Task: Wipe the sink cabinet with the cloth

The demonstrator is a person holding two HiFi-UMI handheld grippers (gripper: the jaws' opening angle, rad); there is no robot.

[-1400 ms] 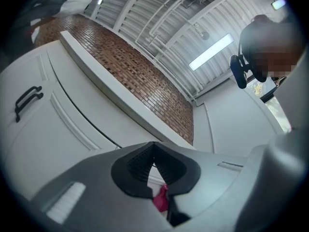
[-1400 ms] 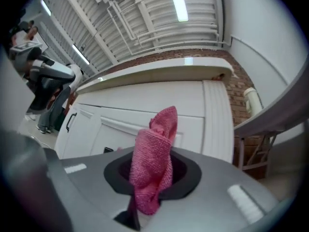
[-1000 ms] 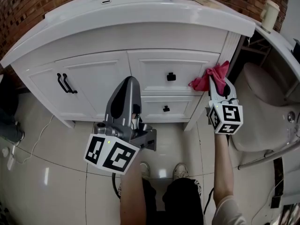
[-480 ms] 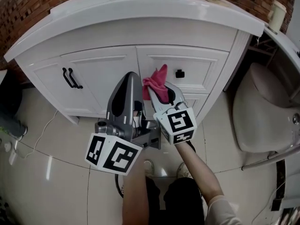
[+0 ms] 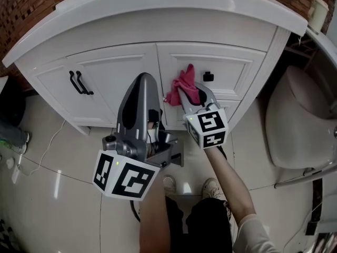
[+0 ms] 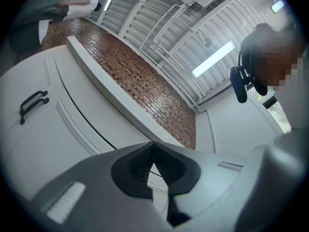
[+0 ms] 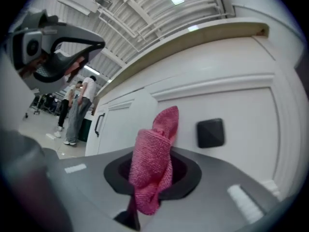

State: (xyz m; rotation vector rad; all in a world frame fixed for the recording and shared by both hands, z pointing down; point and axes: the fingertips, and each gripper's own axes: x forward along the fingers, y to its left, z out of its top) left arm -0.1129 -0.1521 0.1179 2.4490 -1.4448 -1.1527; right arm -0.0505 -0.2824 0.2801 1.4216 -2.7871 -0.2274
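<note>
In its own view, my right gripper [image 7: 152,175] has its jaws closed on the cloth [image 7: 155,144]. The pink bundle fills the gap between the pads. A peak stands up past the tips and a short tail hangs below them. That view also shows the square black knob [image 7: 211,132] just right of the peak, and a door handle [image 7: 99,123] farther left. People stand well off in the background.

The head view shows none of that grip. There I see only the cloth poking out beyond the fingers, over the drawer front of the cabinet [image 5: 121,73], just left of the knob. I cannot tell from either view whether the cloth touches the panel.

My left gripper [image 6: 154,151] has its jaws pressed together at the tips, with nothing between them. Its view looks along the cabinet front past a pair of black handles [image 6: 33,103] to the brick wall [image 6: 145,81] and the ceiling lights. The head view places this gripper just left of the right one, pointing up at the door panels, apart from the cloth. Only the head view takes in the white counter rim [image 5: 158,7] above, the toilet [image 5: 295,125] to the right, and the tiled floor [image 5: 52,194].
</note>
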